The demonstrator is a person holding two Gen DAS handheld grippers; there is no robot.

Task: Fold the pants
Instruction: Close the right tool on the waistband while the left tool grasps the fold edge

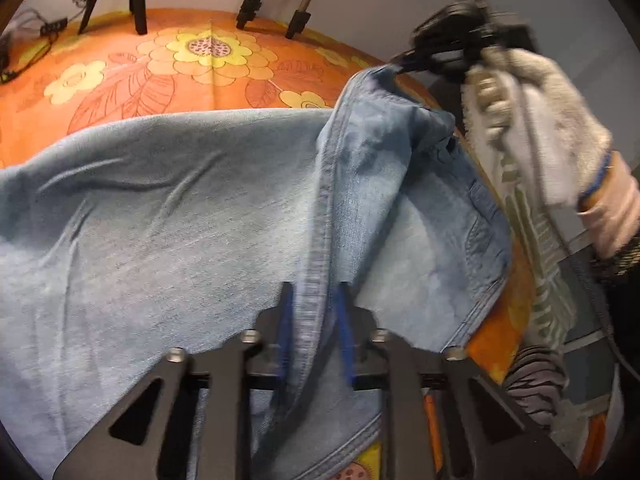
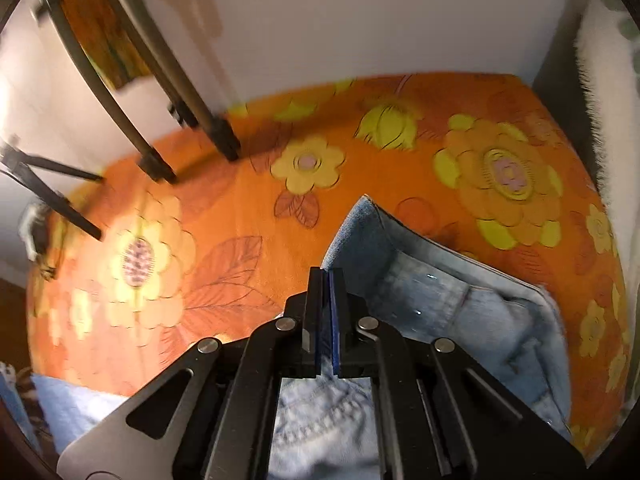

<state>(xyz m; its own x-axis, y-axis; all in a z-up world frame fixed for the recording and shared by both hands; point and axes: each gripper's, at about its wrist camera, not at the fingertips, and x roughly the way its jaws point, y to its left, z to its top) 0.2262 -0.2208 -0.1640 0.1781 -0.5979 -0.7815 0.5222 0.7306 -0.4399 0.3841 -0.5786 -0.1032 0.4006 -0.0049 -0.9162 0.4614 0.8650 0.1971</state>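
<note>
Both grippers [image 1: 314, 308] [image 2: 327, 276] pinch the jeans [image 1: 160, 216] over an orange floral cloth [image 2: 248, 216] by a white wall [image 2: 360, 16].

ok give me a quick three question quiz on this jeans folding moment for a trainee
1. True or false: the left claw is pinching a seam edge of the jeans.
2. What is the right claw doing? A) hanging open over bare cloth B) shut on a lifted fold of denim C) gripping a tripod leg
3. Fill in: the jeans lie on an orange cloth printed with yellow ____.

Key
1. True. The seam runs between its blue pads.
2. B. Its pads are together on the denim, and the left wrist view shows that corner raised off the cloth.
3. Flowers.
</note>
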